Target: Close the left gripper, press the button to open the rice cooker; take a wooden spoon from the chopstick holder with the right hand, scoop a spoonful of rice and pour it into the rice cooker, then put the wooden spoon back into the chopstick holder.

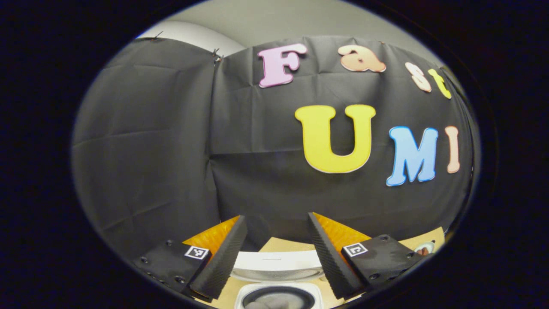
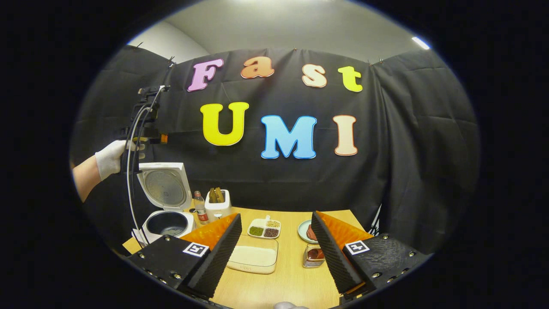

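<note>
The white rice cooker [image 2: 167, 214] stands open at the table's left end, its lid [image 2: 165, 186] upright and its dark pot [image 2: 168, 224] showing. In the left gripper view the rice cooker [image 1: 278, 274] lies just below my open left gripper [image 1: 276, 219]. A gloved hand [image 2: 109, 159] holds the left gripper [image 2: 150, 138] above the lid. The white chopstick holder [image 2: 218, 206] with wooden spoons stands right of the cooker. A clear box of rice [image 2: 254, 257] lies just ahead of my open right gripper [image 2: 276, 216], which holds nothing.
A small bottle [image 2: 198, 207] stands between the cooker and the holder. On the wooden table [image 2: 291, 279] sit a divided dish of beans [image 2: 265, 228], a plate [image 2: 305, 231] and a stack of small dishes [image 2: 313, 255]. A cable [image 2: 131, 193] hangs from the left gripper.
</note>
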Available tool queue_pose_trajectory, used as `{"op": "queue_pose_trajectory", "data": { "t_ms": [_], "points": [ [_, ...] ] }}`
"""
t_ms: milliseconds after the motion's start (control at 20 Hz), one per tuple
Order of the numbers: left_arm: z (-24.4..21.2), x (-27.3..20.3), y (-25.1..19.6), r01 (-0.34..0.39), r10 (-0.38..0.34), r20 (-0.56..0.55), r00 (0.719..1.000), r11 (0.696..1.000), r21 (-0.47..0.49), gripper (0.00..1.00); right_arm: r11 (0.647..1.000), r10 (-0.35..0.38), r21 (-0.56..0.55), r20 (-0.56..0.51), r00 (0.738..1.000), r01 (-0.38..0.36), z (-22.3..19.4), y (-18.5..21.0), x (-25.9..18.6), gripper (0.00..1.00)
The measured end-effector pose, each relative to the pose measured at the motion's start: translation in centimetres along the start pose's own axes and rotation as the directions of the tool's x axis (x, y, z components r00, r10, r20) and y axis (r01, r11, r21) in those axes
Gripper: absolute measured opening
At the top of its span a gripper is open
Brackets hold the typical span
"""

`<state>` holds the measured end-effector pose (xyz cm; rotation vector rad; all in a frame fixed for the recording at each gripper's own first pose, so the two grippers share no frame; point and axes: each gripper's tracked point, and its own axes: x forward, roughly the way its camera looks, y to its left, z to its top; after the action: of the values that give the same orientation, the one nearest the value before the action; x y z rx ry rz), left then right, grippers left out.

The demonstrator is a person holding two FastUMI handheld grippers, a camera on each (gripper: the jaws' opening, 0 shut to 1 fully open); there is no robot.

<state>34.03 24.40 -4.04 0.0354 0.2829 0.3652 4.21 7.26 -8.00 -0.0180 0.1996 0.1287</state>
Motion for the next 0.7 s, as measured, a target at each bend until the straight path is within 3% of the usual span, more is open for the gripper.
{"op": "queue_pose_trajectory", "data": {
  "t_ms": [100,150,300,350,700],
  "points": [
    [-2.4,3.0,0.3,-0.013,0.013,-0.07,0.997,1.0,-0.01,0.95,1.0,0.006,0.001,-0.012,1.0,-0.006,-0.3,0.2,0.4,1.0],
    [-3.8,4.0,0.7,-0.017,0.017,-0.109,0.994,1.0,-0.002,1.0,1.0,0.006,-0.005,-0.017,1.0,-0.006,-0.5,0.2,0.4,0.99],
    [-6.3,5.8,0.9,-0.036,0.04,-0.173,0.984,0.999,0.025,0.96,1.0,0.016,0.0,-0.03,0.999,-0.016,-0.8,0.3,0.5,0.99],
    [-7.0,5.5,0.7,-0.024,0.022,-0.198,0.98,1.0,-0.006,1.0,1.0,0.019,0.007,-0.035,0.999,-0.019,-1.0,0.4,0.7,0.99],
    [-8.2,3.0,0.6,0.049,-0.059,-0.253,0.966,0.998,-0.044,0.99,0.997,0.063,0.039,-0.044,0.997,-0.061,-1.6,1.1,0.8,1.0]
  ]
}}
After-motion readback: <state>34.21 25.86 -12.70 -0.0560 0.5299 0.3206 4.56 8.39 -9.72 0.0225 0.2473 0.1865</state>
